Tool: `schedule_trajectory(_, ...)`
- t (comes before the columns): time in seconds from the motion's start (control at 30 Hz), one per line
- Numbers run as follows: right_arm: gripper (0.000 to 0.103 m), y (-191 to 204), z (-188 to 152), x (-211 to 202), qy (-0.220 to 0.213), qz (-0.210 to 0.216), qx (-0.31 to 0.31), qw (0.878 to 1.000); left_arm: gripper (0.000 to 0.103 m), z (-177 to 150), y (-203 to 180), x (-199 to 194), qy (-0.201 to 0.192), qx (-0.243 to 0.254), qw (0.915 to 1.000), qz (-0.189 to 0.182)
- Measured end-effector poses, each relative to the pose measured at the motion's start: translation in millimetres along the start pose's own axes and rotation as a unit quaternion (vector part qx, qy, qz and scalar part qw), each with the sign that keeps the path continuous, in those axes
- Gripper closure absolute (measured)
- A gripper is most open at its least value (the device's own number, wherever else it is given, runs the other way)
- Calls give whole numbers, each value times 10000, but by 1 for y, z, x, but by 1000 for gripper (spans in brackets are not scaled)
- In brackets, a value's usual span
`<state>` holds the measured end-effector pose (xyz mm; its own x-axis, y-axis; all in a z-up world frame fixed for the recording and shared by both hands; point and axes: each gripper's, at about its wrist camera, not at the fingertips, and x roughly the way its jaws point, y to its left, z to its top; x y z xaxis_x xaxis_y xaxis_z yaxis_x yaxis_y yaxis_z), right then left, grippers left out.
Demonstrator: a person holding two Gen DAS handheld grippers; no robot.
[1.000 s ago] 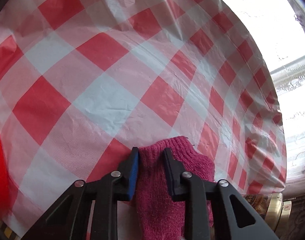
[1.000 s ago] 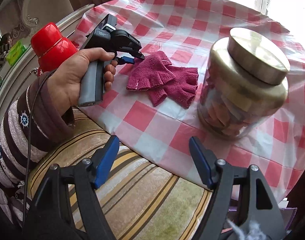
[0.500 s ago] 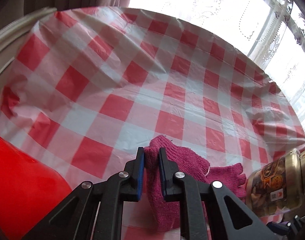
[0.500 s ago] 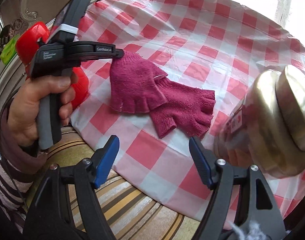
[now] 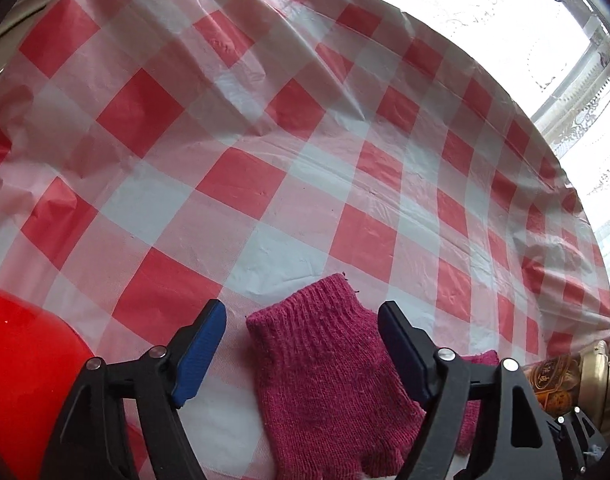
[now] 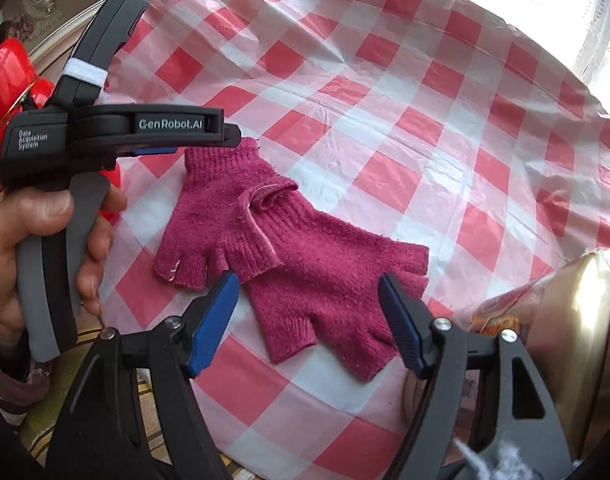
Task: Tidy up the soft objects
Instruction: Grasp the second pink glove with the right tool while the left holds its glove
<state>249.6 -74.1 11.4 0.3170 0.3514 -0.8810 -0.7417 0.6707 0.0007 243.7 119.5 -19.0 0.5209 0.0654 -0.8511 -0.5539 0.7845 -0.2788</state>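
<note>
**A:** Start at the left. What is that red shape at the edge?

**B:** A red container (image 6: 3,80), glossy, standing at the table's rim behind the person's left hand (image 6: 37,240). It takes no part in this, as far as I can judge.

**A:** And the left gripper (image 5: 301,344)?

**B:** Its jaws stand wide apart, one on each side of the ribbed cuff of the left glove (image 6: 221,208), holding nothing. From the right wrist view its tips sit just at the cuff's end, low over the checked tablecloth (image 6: 385,100). The wide gap suggests the glove lies where the person wants it.

**A:** Where do the gloves lie, exactly?

**B:** Both flat on the cloth near the table's front edge. The left glove's cuff points away from the person, its short fingers toward the edge. The right glove (image 6: 337,280) lies across, its cuff tucked over the first one's palm, fingers toward the jar.

**A:** So they overlap.

**B:** Yes, touching, crossed rather than stacked neatly. I would say pairing is only half done.

**A:** The right gripper (image 6: 309,320)?

**B:** Also spread wide and empty, hovering over the right glove, framing it between the blue pads (image 6: 213,320). Likely lining up to take it.

**A:** Farthest right?

**B:** A gold-lidded jar (image 6: 545,320), close beside the gloves; a careless sweep could knock it.
</note>
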Motion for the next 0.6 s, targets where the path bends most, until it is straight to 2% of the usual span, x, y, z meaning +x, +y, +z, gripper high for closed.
schedule_trajectory(0.1,28,-5,7,6,16,38,118,9999,23,-6,-15,25,260,510,9974,439)
schedule_trajectory(0.2,28,-1,10,13,82,-12,-41,10000,27,-18,-28,32,132,1074,9914,732)
schedule_trajectory(0.27,28,0,11,18,103,-8,-94,9999,61,-17,-25,27,46,1115,9921,580)
schedule_trajectory(0.37,28,0,12,23,125,78,-54,9999,76,-13,-17,20,-23,1011,9936,500)
schedule_trajectory(0.43,28,0,13,27,142,105,-71,9998,84,-13,-15,11,-186,1014,9929,601)
schedule_trajectory(0.53,28,-2,14,32,164,154,-56,9997,84,-9,-20,-12,-799,1201,9835,1091)
schedule_trajectory(0.6,28,-3,14,36,184,205,3,9996,84,-6,-23,-22,-1060,1277,9786,1217)
